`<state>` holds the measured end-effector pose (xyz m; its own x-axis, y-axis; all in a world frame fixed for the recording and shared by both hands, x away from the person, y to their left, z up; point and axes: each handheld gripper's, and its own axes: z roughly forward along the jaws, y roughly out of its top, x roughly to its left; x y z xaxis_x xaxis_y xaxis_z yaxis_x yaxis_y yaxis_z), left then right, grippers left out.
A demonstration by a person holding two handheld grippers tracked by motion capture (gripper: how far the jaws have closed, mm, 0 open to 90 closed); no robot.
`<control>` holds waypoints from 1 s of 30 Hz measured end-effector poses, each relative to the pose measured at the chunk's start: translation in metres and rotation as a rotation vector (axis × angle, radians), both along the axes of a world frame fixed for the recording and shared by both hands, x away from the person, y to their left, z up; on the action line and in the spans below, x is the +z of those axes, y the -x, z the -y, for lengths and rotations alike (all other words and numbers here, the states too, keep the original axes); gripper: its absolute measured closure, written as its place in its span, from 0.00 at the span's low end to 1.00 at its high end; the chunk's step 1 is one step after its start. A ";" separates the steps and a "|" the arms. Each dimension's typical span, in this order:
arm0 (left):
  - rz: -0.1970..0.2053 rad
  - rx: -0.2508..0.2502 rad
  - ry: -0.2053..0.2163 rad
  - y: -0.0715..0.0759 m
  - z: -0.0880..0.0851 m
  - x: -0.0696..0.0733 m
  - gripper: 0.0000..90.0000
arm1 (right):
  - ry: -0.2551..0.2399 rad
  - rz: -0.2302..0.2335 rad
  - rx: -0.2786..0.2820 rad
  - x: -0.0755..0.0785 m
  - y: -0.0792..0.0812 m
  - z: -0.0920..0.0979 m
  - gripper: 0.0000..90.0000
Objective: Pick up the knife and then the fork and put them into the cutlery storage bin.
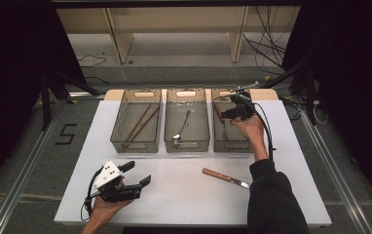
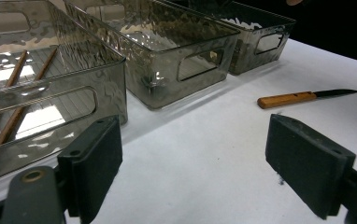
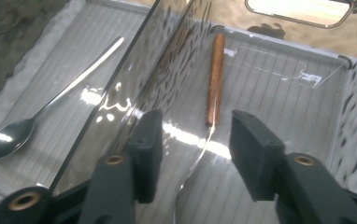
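Three clear grey bins stand in a row at the back of the white table. My right gripper (image 1: pixel 227 113) hangs over the right bin (image 1: pixel 231 145), open. In the right gripper view its jaws (image 3: pixel 195 140) stand apart above a wooden-handled utensil (image 3: pixel 215 79) that lies flat on the bin floor, untouched. A wooden-handled knife (image 1: pixel 225 178) rests on the table in front of the bins, seen in the left gripper view as the knife (image 2: pixel 303 98). My left gripper (image 1: pixel 138 173) is held low near the front left, open with nothing between its pads (image 2: pixel 190 163).
The left bin (image 1: pixel 134 145) holds two brown chopsticks (image 1: pixel 140 123). The middle bin (image 1: pixel 186 145) holds a metal spoon (image 1: pixel 181 127), also seen through the wall as the spoon (image 3: pixel 50 107). Shelving and cables lie beyond the table.
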<state>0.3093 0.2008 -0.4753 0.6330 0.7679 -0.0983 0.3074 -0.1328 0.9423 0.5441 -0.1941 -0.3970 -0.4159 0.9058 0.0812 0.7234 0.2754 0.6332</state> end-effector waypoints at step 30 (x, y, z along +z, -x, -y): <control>0.000 0.000 0.007 0.000 0.001 -0.001 0.21 | -0.047 0.075 0.311 0.013 0.109 0.004 0.36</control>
<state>0.3094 0.1998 -0.4760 0.6331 0.7671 -0.1036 0.3077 -0.1266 0.9430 0.4353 -0.1985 -0.3842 -0.6784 0.7304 0.0789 0.5603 0.4449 0.6987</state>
